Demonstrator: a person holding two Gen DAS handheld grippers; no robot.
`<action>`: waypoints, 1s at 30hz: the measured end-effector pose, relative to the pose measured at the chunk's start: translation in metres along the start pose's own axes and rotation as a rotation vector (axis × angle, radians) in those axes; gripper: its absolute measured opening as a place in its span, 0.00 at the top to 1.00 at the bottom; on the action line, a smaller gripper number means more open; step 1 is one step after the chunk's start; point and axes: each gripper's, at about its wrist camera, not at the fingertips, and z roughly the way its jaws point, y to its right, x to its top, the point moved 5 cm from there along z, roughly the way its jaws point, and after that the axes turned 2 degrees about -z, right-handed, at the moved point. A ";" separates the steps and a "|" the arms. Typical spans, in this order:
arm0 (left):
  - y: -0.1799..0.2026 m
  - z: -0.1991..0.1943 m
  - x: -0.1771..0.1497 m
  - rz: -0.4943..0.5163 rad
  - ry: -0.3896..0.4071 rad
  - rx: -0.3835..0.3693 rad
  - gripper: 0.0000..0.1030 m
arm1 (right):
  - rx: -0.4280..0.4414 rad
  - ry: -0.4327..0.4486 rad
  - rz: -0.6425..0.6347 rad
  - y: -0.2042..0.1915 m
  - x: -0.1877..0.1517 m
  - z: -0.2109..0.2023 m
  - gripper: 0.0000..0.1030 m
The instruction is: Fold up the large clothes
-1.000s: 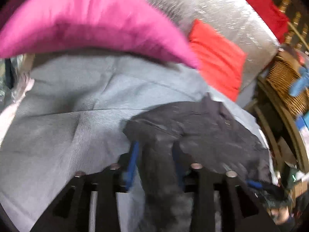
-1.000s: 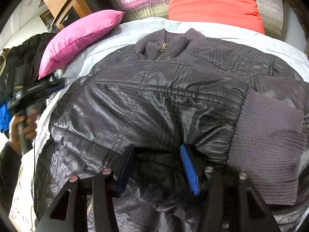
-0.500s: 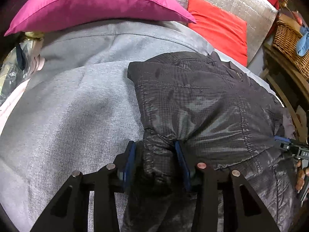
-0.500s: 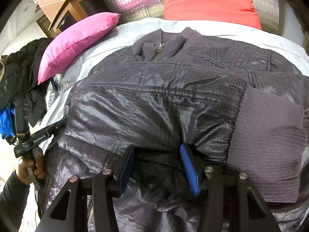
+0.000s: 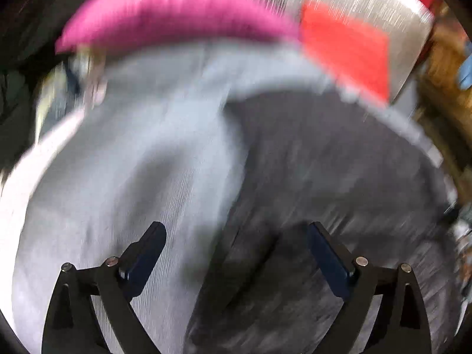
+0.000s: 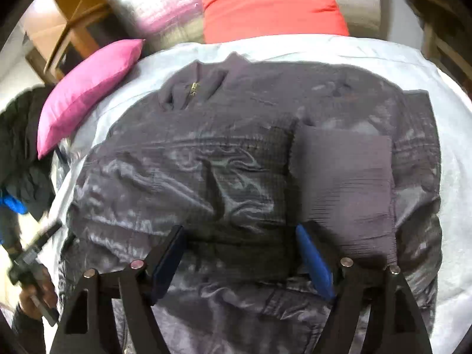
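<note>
While our two grippers hang over the bed, the dark grey jacket (image 6: 236, 159) lies flat on the pale grey bedcover (image 6: 413, 56), taking up most of it. Its collar and brass zip pull (image 6: 193, 88) point away from us toward the headboard end, so its long axis runs from our side up to the pillows, hem nearest us. One sleeve is folded across the chest, running crosswise, and ends in a ribbed knit cuff (image 6: 342, 188) on the right half of the body.

Our right gripper (image 6: 240, 259) has just been opening; its jaws now stand wide with jacket fabric lying slack between them, the blue pads not pressing on it. Our left gripper (image 5: 236, 253) has likewise just been opening and stands released over the jacket's left edge, one finger above bare bedcover, the other above the jacket. That view is badly smeared, so we cannot tell finer detail there.

Beyond the collar sits a red pillow (image 6: 271, 3) against a silvery padded headboard (image 6: 153, 3). A pink pillow (image 6: 85, 94) lies at the bed's left corner, near the jacket's shoulder but apart from it. Dark clothes (image 6: 20, 153) are heaped off the bed's left side.
</note>
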 end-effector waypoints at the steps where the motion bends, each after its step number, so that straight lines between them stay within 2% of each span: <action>1: -0.005 -0.002 -0.008 -0.018 -0.016 -0.005 0.09 | 0.002 0.013 0.037 -0.001 0.001 -0.011 0.23; 2: -0.010 -0.012 -0.014 -0.031 0.014 -0.022 0.09 | 0.011 0.028 0.058 -0.004 0.002 -0.021 0.23; 3: -0.013 -0.022 -0.018 -0.037 0.043 -0.028 0.09 | 0.039 0.071 0.050 -0.011 0.003 -0.040 0.23; 5: -0.020 -0.053 -0.034 -0.043 0.101 -0.052 0.07 | 0.041 0.140 0.012 -0.020 -0.004 -0.074 0.23; 7: -0.027 -0.084 -0.060 -0.051 0.126 -0.092 0.07 | 0.061 0.163 0.014 -0.020 -0.030 -0.108 0.23; 9: -0.034 -0.110 -0.089 -0.047 0.138 -0.120 0.07 | 0.048 0.171 0.040 -0.012 -0.065 -0.133 0.23; 13: -0.049 -0.152 -0.147 -0.061 0.172 -0.110 0.07 | -0.007 0.192 0.109 0.019 -0.161 -0.178 0.23; 16: -0.062 -0.171 -0.188 -0.124 0.161 -0.127 0.07 | -0.035 0.220 0.284 0.051 -0.235 -0.203 0.23; 19: -0.065 -0.177 -0.210 -0.166 0.149 -0.141 0.07 | -0.026 0.206 0.378 0.067 -0.280 -0.211 0.23; 22: -0.064 -0.179 -0.227 -0.179 0.125 -0.134 0.07 | -0.027 0.193 0.368 0.065 -0.297 -0.213 0.23; 26: -0.063 -0.176 -0.243 -0.219 0.104 -0.136 0.07 | -0.003 0.210 0.353 0.058 -0.300 -0.216 0.23; 30: -0.061 -0.169 -0.257 -0.213 0.069 -0.086 0.07 | 0.004 0.203 0.366 0.055 -0.309 -0.209 0.23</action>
